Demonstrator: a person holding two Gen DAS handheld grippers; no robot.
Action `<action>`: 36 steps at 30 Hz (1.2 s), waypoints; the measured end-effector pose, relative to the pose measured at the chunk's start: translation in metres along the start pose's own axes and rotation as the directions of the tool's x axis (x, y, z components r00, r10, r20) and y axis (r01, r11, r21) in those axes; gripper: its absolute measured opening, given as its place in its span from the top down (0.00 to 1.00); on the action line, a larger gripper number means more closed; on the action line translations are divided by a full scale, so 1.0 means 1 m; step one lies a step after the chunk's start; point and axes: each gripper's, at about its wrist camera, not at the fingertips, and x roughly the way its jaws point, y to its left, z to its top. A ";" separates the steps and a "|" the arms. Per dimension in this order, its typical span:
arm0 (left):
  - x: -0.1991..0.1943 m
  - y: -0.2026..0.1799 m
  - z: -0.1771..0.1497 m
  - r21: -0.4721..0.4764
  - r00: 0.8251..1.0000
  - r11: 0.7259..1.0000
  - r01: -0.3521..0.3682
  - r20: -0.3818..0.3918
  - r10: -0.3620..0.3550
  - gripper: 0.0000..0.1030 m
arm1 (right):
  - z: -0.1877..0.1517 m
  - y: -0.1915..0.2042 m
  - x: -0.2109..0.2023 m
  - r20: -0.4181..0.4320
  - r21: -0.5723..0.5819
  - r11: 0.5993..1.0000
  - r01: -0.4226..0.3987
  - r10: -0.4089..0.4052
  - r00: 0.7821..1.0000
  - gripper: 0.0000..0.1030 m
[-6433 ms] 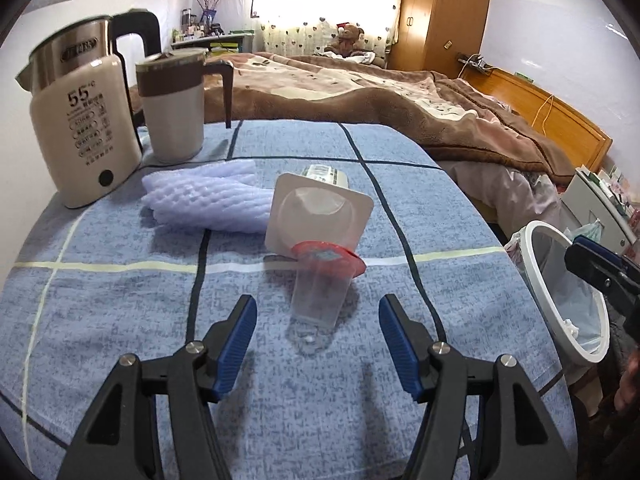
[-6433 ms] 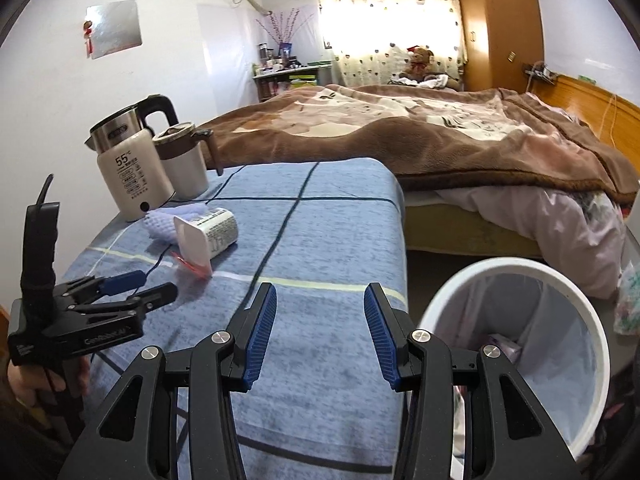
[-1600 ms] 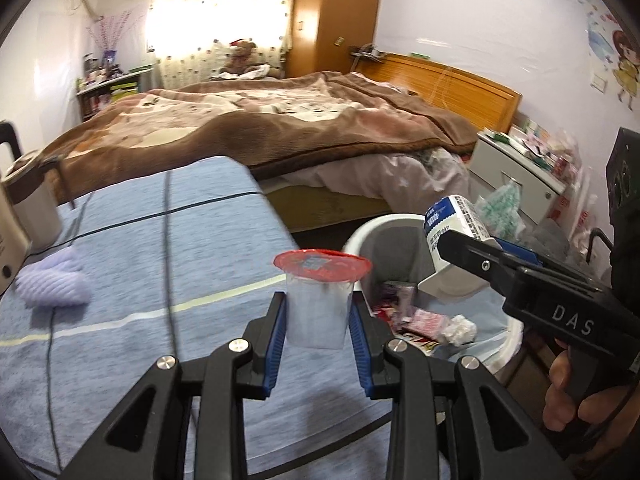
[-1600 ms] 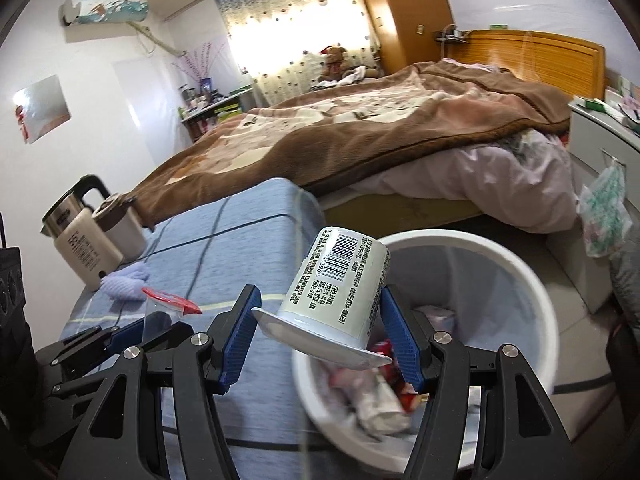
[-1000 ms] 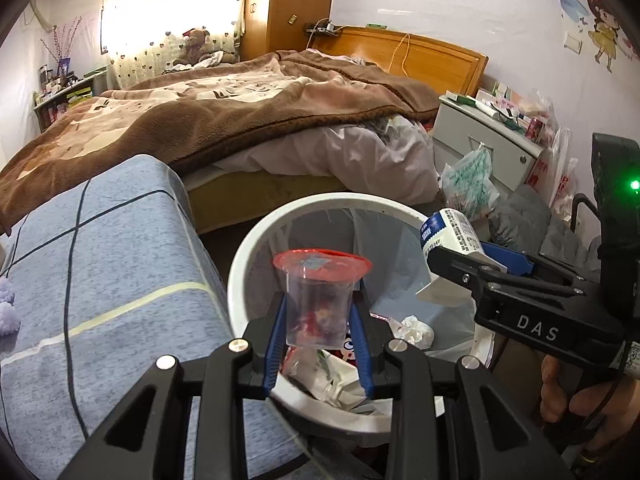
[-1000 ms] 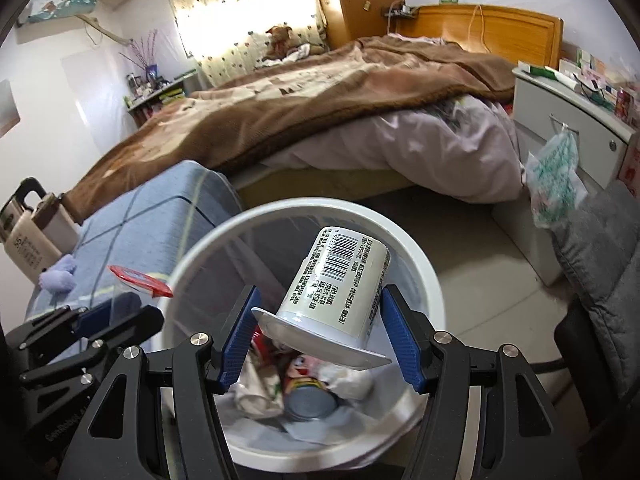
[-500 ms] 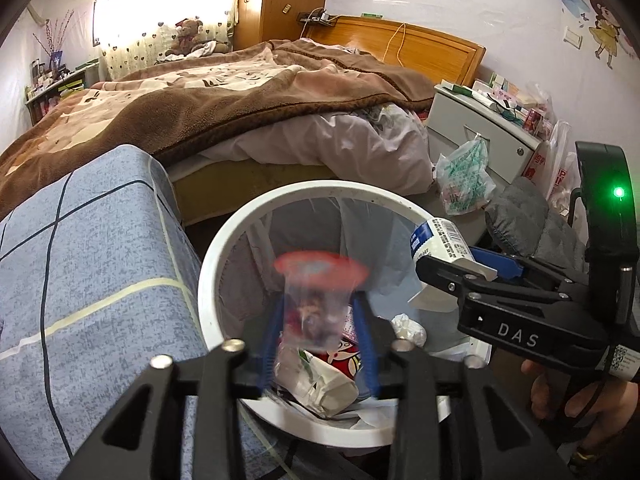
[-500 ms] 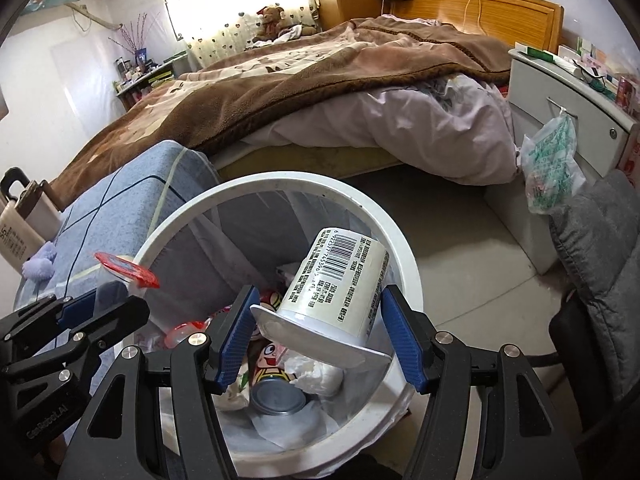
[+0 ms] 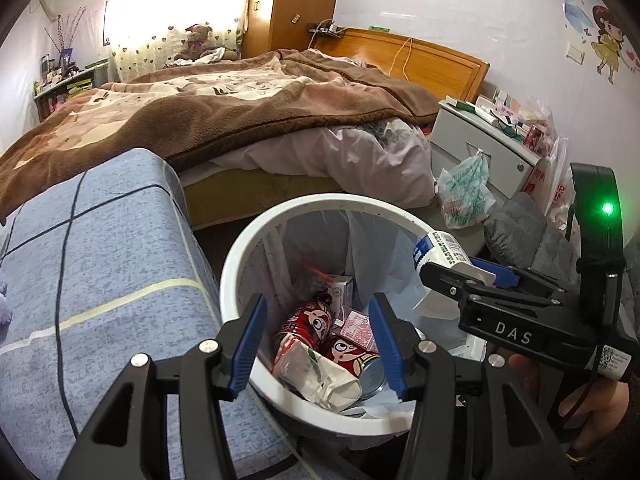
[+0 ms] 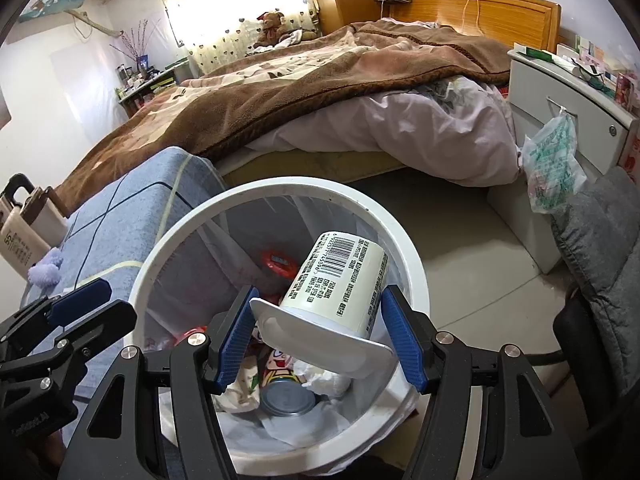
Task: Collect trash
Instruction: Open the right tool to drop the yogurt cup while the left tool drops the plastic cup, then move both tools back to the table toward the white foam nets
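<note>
White plastic forms the round trash bin (image 10: 416, 276), lined with a thin pale bag (image 9: 384, 248) and standing on the floor against the end of the blue checked surface (image 9: 100, 264). Inside it lie red cartoon-printed cans (image 9: 310, 322), one showing its silver end (image 10: 287, 398), a crumpled white carton (image 9: 320, 376), small printed packets (image 9: 358, 328), wads of tissue (image 10: 326, 380) and a clear cup with a red foil lid (image 10: 278, 262) resting against the far inner wall.

Over the bin's open mouth, the right claw (image 10: 320, 338) is clamped on a white yogurt tub (image 10: 340, 284) by its sides; the tub tilts with its barcoded base pointing up and away and its wide flanged rim toward the camera, and its inside cannot be seen. A hand (image 9: 592, 408) grips the handle of that tool at the bin's right side.

The left claw (image 9: 316, 346) hangs above the bin's near rim with its blue pads apart and nothing between them; its jaws have just been opening.

On the surface's far left edge sit a beige kettle (image 10: 20, 236) and a lilac foam net (image 10: 46, 268). Beyond the bin are a bed with a brown blanket (image 9: 224, 108) and a grey bedside cabinet (image 10: 560, 92) with a green-printed plastic bag (image 10: 554, 164) hanging from its drawer.
</note>
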 end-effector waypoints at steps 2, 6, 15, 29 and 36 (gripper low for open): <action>-0.003 0.002 0.000 -0.005 1.000 1.000 -0.002 0.003 0.002 0.46 | 0.000 0.002 -0.002 0.005 -0.004 1.000 -0.006 0.006 1.000 0.38; -0.012 0.006 -0.001 -0.010 1.000 1.000 -0.004 0.024 0.005 0.46 | 0.000 0.000 -0.007 0.020 0.017 0.999 -0.046 0.045 0.999 0.38; -0.026 0.021 -0.006 -0.038 0.999 0.999 -0.009 0.041 0.010 0.46 | 0.000 0.010 -0.012 0.018 0.013 0.999 -0.047 0.047 0.999 0.38; -0.070 0.076 -0.024 -0.115 0.989 0.988 -0.100 0.094 0.111 0.46 | -0.003 0.066 -0.032 0.072 -0.058 0.992 -0.112 0.116 0.991 0.38; -0.097 0.118 -0.039 -0.174 0.973 0.968 -0.183 0.111 0.204 0.46 | -0.006 0.110 -0.031 0.065 -0.157 0.971 -0.181 0.193 0.979 0.38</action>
